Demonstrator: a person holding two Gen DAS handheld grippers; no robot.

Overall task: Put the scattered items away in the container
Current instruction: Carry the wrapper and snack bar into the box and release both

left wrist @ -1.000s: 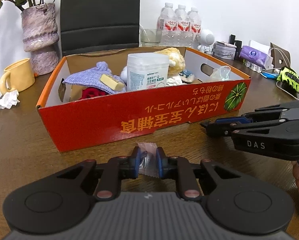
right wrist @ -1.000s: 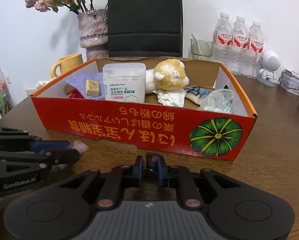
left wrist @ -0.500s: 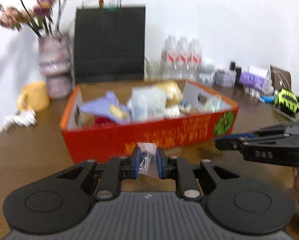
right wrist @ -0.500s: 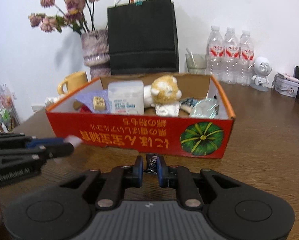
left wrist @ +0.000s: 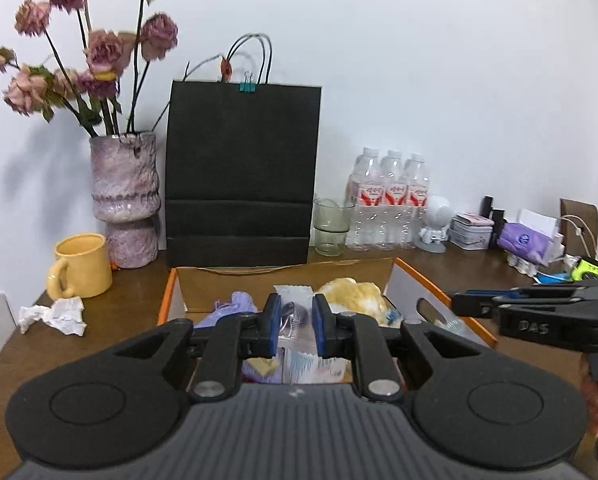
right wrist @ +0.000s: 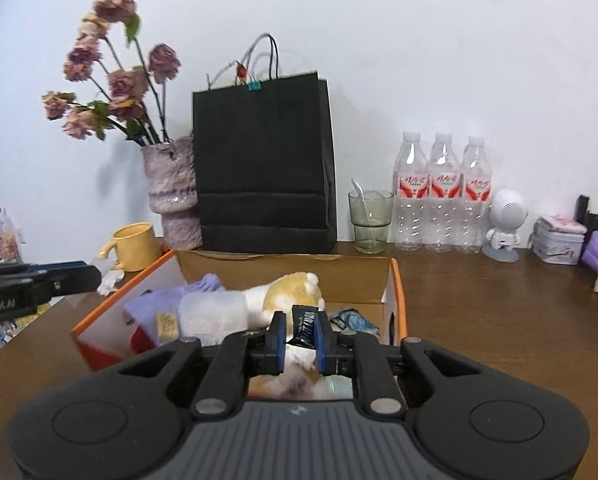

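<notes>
Orange-rimmed cardboard box (left wrist: 403, 268) sits on the brown counter (left wrist: 131, 312), and both grippers hang over it. The left gripper (left wrist: 295, 322) is clenched on a clear plastic packet (left wrist: 293, 300); the packet's upper edge shows above the blue pads, while its lower part blurs into the clutter underneath and its contents are hard to make out — something dark, nothing more certain. The right gripper (right wrist: 301, 338) is clamped on a small black wrapper (right wrist: 305, 326) with pale lettering too small to read.

Much of the box is hidden. In the left wrist view the gripper body covers its near wall and most of the floor; only a lilac cloth (left wrist: 237, 306), a yellow plush toy (left wrist: 353, 294) and scraps of white packaging peek out. In the right wrist view the near wall is likewise cut off, though the cloth (right wrist: 171, 300), a white tub (right wrist: 213, 314) blurred by closeness, the plush (right wrist: 289, 292), a tan block (right wrist: 167, 324) and a crumpled blue-and-clear wrapper (right wrist: 351, 320) can be seen inside.

Behind the box stand a black paper bag (left wrist: 241, 172), a mottled vase (left wrist: 125, 196) of dried roses, a yellow mug (left wrist: 81, 266), a glass (right wrist: 369, 218) and three water bottles (right wrist: 443, 192). Crumpled tissue (left wrist: 55, 314) lies left of the box — outside it.
</notes>
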